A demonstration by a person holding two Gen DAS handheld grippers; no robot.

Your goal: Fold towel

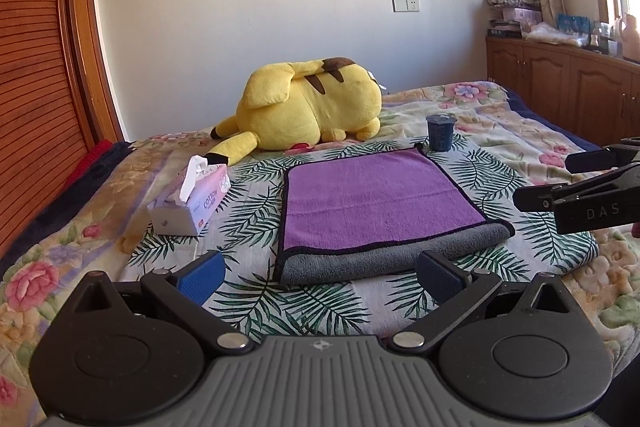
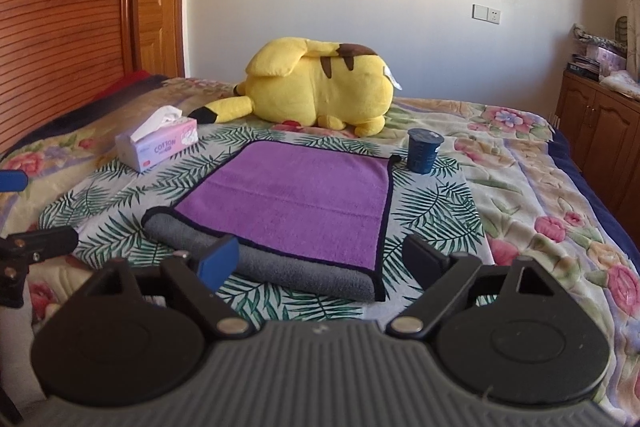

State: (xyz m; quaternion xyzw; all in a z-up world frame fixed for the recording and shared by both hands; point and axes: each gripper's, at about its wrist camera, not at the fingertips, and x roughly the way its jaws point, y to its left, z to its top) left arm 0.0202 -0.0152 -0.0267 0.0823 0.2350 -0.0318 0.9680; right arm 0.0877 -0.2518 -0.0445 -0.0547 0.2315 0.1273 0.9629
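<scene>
A towel (image 1: 376, 199), purple on top and grey underneath with a dark hem, lies folded flat on the leaf-print cloth (image 1: 248, 195) on the bed; its grey fold faces me. It shows in the right wrist view too (image 2: 296, 199). My left gripper (image 1: 320, 273) is open and empty, hovering just before the towel's near edge. My right gripper (image 2: 320, 259) is open and empty, over the towel's near edge. The right gripper also shows at the right edge of the left wrist view (image 1: 556, 177), and the left gripper at the left edge of the right wrist view (image 2: 36, 211).
A yellow plush toy (image 1: 308, 105) lies behind the towel. A tissue box (image 1: 192, 201) stands to its left, a dark blue cup (image 1: 440, 133) at its far right corner. A wooden headboard (image 1: 36, 67) is left, wooden cabinets (image 1: 560, 83) right.
</scene>
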